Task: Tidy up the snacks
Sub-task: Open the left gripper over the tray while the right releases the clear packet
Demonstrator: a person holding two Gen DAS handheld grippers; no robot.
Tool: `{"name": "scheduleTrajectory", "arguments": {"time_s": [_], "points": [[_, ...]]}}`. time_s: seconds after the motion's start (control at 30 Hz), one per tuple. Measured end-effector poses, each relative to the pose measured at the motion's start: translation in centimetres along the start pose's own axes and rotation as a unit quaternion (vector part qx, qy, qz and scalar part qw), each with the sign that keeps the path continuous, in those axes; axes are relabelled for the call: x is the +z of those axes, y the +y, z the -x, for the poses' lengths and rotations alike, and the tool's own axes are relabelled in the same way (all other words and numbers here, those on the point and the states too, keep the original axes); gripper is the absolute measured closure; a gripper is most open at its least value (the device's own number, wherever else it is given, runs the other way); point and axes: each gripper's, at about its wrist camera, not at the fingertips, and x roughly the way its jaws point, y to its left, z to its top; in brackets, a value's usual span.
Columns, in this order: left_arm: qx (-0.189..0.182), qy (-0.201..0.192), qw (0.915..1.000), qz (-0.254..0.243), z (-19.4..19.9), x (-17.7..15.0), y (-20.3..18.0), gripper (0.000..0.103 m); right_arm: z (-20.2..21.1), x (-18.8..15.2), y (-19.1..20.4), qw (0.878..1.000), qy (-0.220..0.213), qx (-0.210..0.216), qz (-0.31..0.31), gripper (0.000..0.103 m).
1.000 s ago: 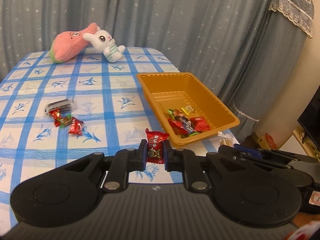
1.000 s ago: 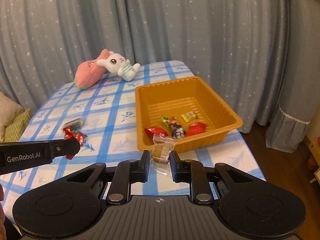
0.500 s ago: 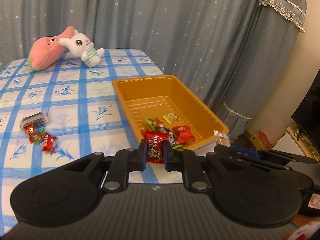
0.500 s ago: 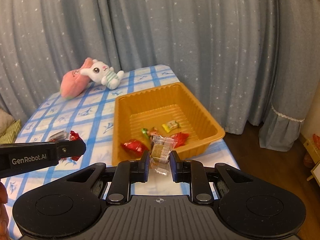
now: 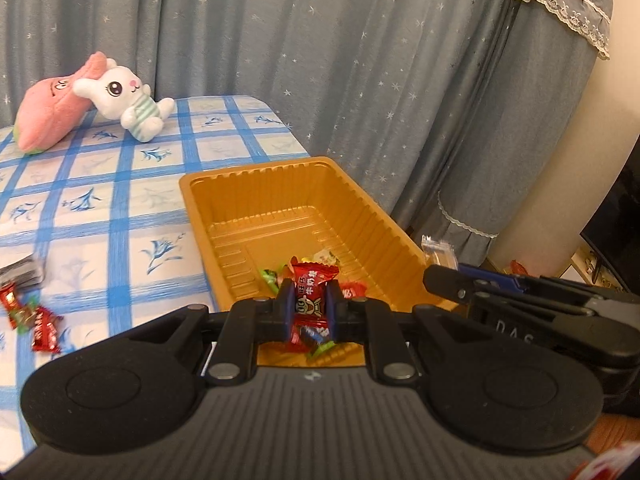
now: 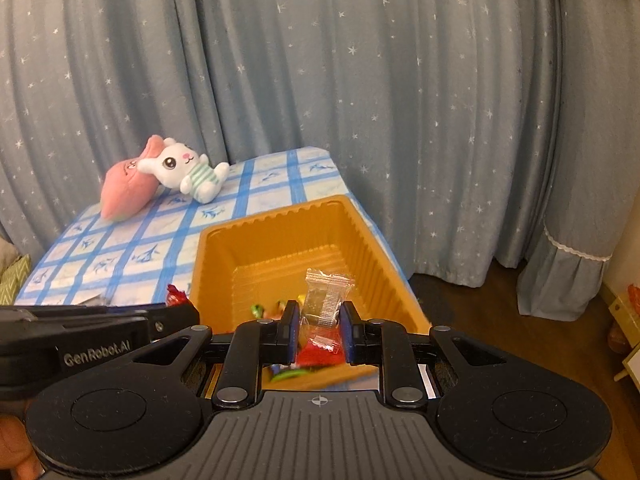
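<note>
Orange plastic is filling the middle of both views: a ribbed orange tray (image 5: 360,208) is sitting on the worktop (image 5: 120,216), whose cloth is showing a blue-and-white check. Several wrapped sweets (image 5: 269,276) are lying at the near end of the tray floor.

The left tongs (image 5: 308,307) are pinching a red-wrapped candy (image 5: 311,292) between their blue pads, holding it upright above the near end of the tray. The right tongs (image 6: 319,326) are gripping a clear wrapped snack (image 6: 325,300) with a yellowish piece inside, and it too is hanging over the near end of the tray, above the sweets already lying there. In the left wrist view the right tongs are reaching in just beyond the tray's right wall, with the clear packet standing up from their tip.

On the worktop left of the tray, a small cluster of loose red candies (image 5: 42,322) is lying with a bit of green wrapper among them, and a dark silvery packet (image 5: 22,270) is resting just behind that cluster. Well beyond the tray, at the far edge of the worktop, a white plush rabbit (image 5: 126,104) in a striped green shirt is leaning against a pink plush toy (image 5: 50,110). A grey-blue curtain (image 6: 360,80) dotted with white stars is hanging behind the worktop.
</note>
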Motion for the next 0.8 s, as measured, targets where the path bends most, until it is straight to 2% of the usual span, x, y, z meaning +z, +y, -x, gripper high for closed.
{"name": "scheduleTrajectory", "arguments": {"time_s": [0.33,0.4,0.43,0.47,0.8], "points": [[-0.001,0.009,1.0000,0.001,-3.3,0.6,0.4,0.088,-2.8,0.9,-1.1,1.000,0.008,-0.003,0.000,0.081],[0.002,0.009,1.0000,-0.001,-3.7,0.6,0.5,0.084,-3.2,0.8,-1.3,1.000,0.010,-0.002,-0.002,0.081],[0.004,0.009,1.0000,-0.001,-3.7,0.5,0.7,0.074,-3.4,0.8,-1.3,1.000,0.011,-0.002,-0.003,0.081],[0.006,0.008,1.0000,-0.001,-3.7,0.4,0.8,0.070,-3.6,0.7,-1.3,1.000,0.013,-0.002,-0.004,0.081],[0.036,0.002,0.9991,0.022,-1.7,-1.0,3.7,0.070,-4.0,0.2,-1.0,1.000,0.025,0.005,-0.004,0.081]]}}
